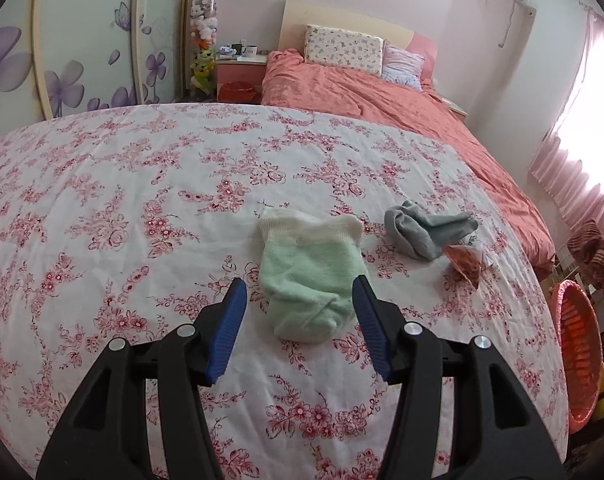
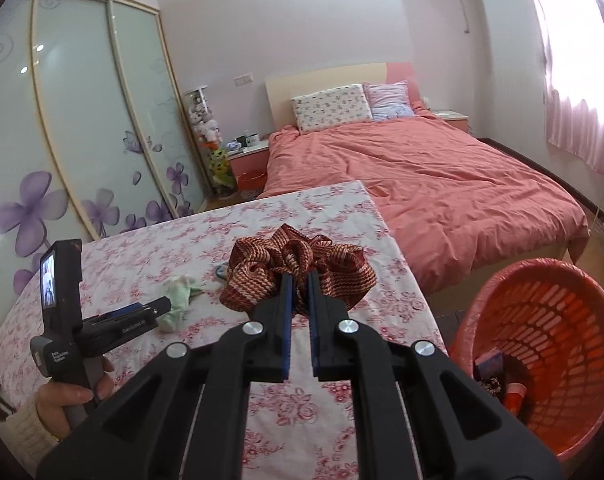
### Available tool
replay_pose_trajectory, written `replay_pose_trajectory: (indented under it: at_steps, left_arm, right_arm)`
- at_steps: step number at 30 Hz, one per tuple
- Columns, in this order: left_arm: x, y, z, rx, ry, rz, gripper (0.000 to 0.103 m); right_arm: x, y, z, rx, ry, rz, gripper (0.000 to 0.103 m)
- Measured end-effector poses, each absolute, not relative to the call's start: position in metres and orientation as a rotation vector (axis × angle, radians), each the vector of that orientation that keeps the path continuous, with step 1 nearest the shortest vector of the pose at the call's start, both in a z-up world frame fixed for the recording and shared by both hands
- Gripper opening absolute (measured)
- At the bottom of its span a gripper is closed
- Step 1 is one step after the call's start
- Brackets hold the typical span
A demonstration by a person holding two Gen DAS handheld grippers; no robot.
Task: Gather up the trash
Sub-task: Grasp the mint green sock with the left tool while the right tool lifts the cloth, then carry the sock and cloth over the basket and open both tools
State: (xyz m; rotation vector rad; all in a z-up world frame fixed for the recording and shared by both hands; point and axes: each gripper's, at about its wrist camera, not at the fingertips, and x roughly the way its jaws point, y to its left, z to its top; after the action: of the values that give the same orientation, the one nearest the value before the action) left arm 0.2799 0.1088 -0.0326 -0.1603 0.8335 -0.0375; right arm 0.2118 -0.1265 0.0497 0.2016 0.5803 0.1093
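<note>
Woven red-and-cream fabric hangs clenched in my right claw, lifted beside the red basket for dropping, while my left claw stands released astride the green sock, farther from it.

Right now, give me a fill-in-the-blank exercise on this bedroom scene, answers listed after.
1. The right gripper is shut on a striped red-and-____ cloth.
2. The left gripper hangs open around a pale ____ sock.
3. A grey sock lies beside it on the ____-patterned tablecloth.
4. The basket off the table edge is ____ plastic.

Missing words: white; green; flower; red
</note>
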Motion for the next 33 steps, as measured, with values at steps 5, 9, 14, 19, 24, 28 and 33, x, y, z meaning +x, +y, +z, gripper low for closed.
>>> replay_pose_trajectory:
  at_steps: [5, 9, 14, 19, 24, 28, 33]
  left_arm:
    - [0.293, 0.100, -0.040, -0.151, 0.870, -0.036, 0.055]
    - [0.304, 0.098, -0.047, -0.149, 0.901, -0.012, 0.050]
    - [0.303, 0.096, -0.047, -0.143, 0.888, -0.040, 0.012]
    - [0.284, 0.094, -0.025, -0.146, 0.827, -0.063, 0.011]
    - [0.261, 0.080, 0.009, -0.122, 0.752, -0.099, 0.011]
    - [0.244, 0.058, 0.028, -0.094, 0.712, -0.144, 0.011]
    - [0.229, 0.027, 0.042, -0.054, 0.678, -0.209, 0.011]
  right_arm:
    - [0.214, -0.136, 0.041, 0.208, 0.596, 0.094, 0.008]
    - [0.213, -0.139, 0.035, 0.208, 0.611, 0.079, 0.008]
    - [0.207, -0.151, 0.035, 0.220, 0.611, 0.052, 0.008]
    - [0.195, -0.164, 0.042, 0.235, 0.587, 0.033, 0.008]
    - [0.181, -0.176, 0.049, 0.245, 0.560, 0.012, 0.008]
    - [0.166, -0.187, 0.055, 0.250, 0.536, -0.009, 0.008]
    - [0.148, -0.202, 0.061, 0.257, 0.509, -0.046, 0.008]
